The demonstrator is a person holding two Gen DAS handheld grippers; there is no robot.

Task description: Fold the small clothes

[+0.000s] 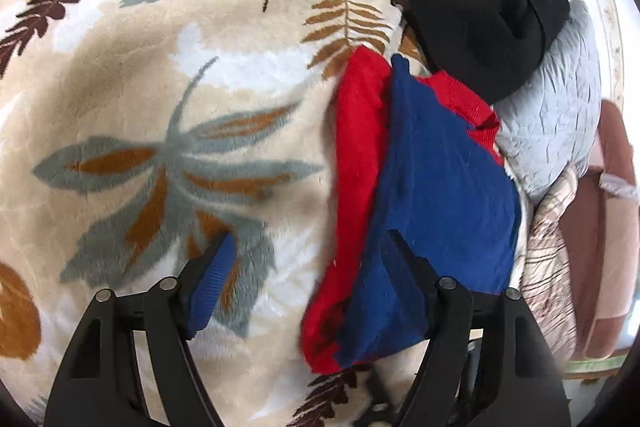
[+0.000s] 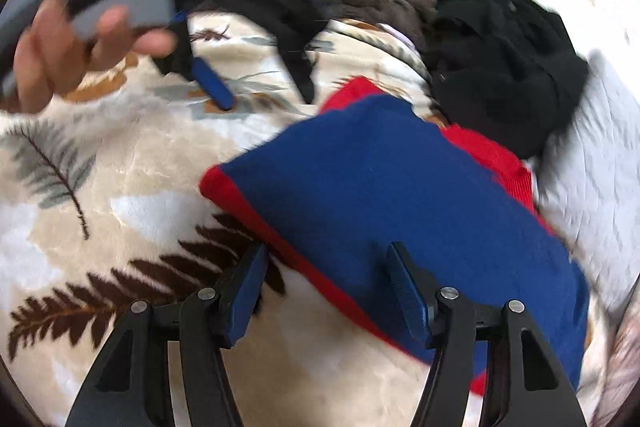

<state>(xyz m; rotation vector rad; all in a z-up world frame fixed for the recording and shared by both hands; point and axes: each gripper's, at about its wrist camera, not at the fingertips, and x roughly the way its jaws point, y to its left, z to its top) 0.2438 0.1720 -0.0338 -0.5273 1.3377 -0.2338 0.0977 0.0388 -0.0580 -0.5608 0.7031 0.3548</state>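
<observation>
**Both grippers wide open over the jumper**

Right gripper has jaws apart, one finger over the folded red-and-blue jumper, the other just off its edge. Left gripper is also open beside it. Jumper lies on the blanket, next to black clothes.

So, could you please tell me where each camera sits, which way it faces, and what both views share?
Left wrist: rides the left gripper, facing down over the leaf-print blanket; open fingers show.
Right wrist: rides the right gripper, facing the red-and-blue garment; open fingers, the left hand and other gripper show.
Shared: garment, blanket, black clothes.
</observation>
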